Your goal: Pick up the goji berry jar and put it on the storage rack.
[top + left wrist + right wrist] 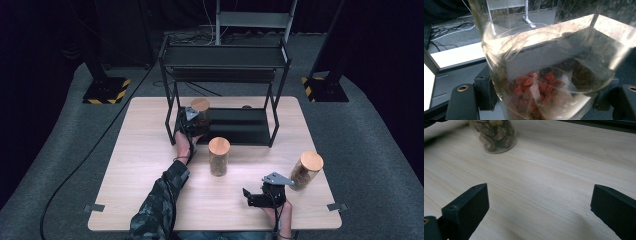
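A glass jar of red dried berries (544, 85) with a cork lid (201, 105) is clamped between the jaws of my left gripper (546, 93). In the high view, the left gripper (192, 121) holds this jar at the left end of the black rack's lower shelf (245, 127). Whether the jar rests on the shelf I cannot tell. My right gripper (254, 196) lies low over the table near the front right. In its own view, the right gripper (541, 205) stands open with bare wood between the jaws.
A cork-lidded jar of brown pieces (219, 156) (495, 135) stands mid-table in front of the rack. Another such jar (305, 170) stands at the right, close behind my right gripper. The two-tier black rack (225, 56) occupies the table's far middle.
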Tool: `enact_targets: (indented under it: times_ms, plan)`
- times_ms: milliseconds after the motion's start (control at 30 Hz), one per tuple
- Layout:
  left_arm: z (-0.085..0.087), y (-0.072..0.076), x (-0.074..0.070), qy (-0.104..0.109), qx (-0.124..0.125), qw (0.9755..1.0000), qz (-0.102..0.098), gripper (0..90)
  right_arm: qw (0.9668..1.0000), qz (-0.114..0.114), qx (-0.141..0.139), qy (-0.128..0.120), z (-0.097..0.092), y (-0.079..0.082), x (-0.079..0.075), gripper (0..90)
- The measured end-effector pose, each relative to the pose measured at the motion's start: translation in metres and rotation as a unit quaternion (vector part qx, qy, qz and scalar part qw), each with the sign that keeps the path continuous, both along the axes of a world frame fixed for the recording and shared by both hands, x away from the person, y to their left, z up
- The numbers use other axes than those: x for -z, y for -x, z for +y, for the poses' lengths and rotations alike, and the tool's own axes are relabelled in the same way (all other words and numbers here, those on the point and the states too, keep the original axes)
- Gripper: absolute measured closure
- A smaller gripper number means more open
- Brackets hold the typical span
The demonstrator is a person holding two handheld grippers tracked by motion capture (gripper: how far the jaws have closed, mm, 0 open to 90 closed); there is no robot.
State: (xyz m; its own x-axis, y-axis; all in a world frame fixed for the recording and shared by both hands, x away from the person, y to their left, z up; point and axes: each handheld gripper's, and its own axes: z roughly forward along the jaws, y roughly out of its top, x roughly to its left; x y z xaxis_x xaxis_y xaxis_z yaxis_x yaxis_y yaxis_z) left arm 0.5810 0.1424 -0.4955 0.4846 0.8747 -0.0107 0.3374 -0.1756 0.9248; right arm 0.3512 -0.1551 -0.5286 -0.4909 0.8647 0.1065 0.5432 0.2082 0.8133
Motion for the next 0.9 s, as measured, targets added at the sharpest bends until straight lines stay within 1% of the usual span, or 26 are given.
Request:
enact_targets:
  times_ms: [267,400,467,533,567,600,633,700,733,767,867,900]
  plan:
    - [0.001,0.0,-0.001,0.001,0.001,1.0,0.005,24.7,1.0,0.0,0.0,0.0,0.0,0.0,0.0,0.9]
    - [0.002,-0.001,-0.003,0.002,0.004,0.9999,0.017,24.2,1.0,-0.001,-0.001,0.001,0.0,0.0,0.0,0.9]
    - [0.003,-0.002,-0.006,-0.001,0.006,0.9997,0.025,20.1,1.0,0.0,-0.001,0.0,0.0,0.0,0.0,0.9]
    - [0.003,-0.002,-0.011,-0.006,0.009,0.9993,0.036,12.4,1.0,0.0,0.0,0.0,0.0,0.0,0.0,0.9]
    - [0.004,-0.002,-0.013,-0.012,0.011,0.9989,0.044,8.6,1.0,-0.001,-0.001,0.0,0.0,0.0,0.0,0.9]
    - [0.004,-0.002,-0.015,-0.014,0.012,0.9986,0.05,4.6,1.0,-0.001,-0.001,-0.001,0.0,0.0,0.0,0.9]
    - [0.006,-0.002,-0.017,-0.02,0.017,0.9979,0.059,2.5,1.0,0.0,-0.001,0.0,0.0,0.0,0.0,0.9]
    - [0.007,-0.001,-0.02,-0.035,0.018,0.9971,0.065,0.3,1.0,-0.001,-0.001,0.001,0.0,0.0,0.0,0.8]
    - [0.009,0.0,-0.022,-0.039,0.023,0.9965,0.07,0.0,1.0,-0.001,0.0,0.0,0.0,0.0,0.0,0.8]
    - [0.01,0.001,-0.024,-0.046,0.026,0.9961,0.071,0.0,1.0,-0.001,0.0,0.0,0.0,0.0,0.0,0.8]
    - [0.01,0.005,-0.028,-0.078,0.049,0.9925,0.08,0.0,1.0,-0.001,-0.001,0.002,0.0,0.0,0.0,0.8]
    - [0.01,0.007,-0.029,-0.091,0.057,0.9906,0.084,0.0,1.0,-0.001,-0.001,0.002,0.0,0.0,0.0,0.8]
